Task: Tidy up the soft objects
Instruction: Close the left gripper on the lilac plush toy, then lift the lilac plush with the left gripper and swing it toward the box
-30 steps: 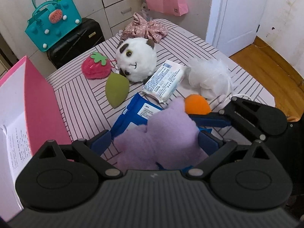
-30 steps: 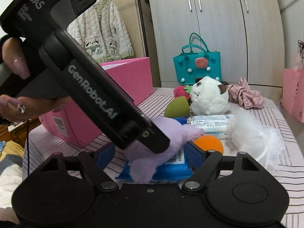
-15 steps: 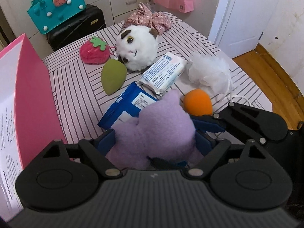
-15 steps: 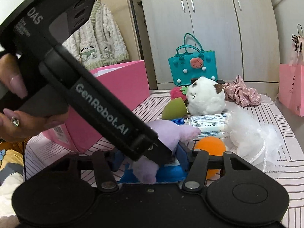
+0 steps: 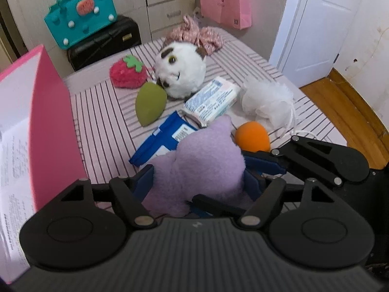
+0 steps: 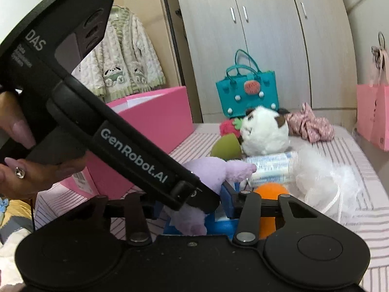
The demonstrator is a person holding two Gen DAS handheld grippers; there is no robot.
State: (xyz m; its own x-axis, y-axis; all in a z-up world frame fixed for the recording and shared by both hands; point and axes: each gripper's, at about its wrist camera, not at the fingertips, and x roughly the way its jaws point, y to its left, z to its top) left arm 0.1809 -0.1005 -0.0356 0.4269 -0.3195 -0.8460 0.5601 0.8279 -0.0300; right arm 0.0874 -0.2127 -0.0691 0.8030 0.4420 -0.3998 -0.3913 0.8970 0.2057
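Observation:
A purple plush toy (image 5: 204, 163) is held between both grippers above the striped table. My left gripper (image 5: 199, 182) is shut on its body. My right gripper (image 6: 192, 209) is shut on its lower part, and its fingers (image 5: 265, 165) show at the right in the left wrist view. The purple plush (image 6: 206, 172) also shows in the right wrist view, partly hidden by the left gripper's body (image 6: 126, 143). On the table lie a white panda plush (image 5: 181, 69), a red strawberry plush (image 5: 127, 74), a green sponge (image 5: 150, 103), an orange sponge (image 5: 252, 137) and a white bath pouf (image 5: 267, 99).
A pink open box (image 5: 43, 121) stands at the left edge of the table. A blue packet (image 5: 165, 138) and a white wipes pack (image 5: 211, 101) lie below the plush. A pink floral cloth (image 5: 199, 35), a teal bag (image 5: 81, 22) and a pink paper bag (image 5: 225, 0) are at the back.
My right gripper has closed from open onto the purple plush. Both grippers have lifted the plush a little off the blue packet and toward the camera.

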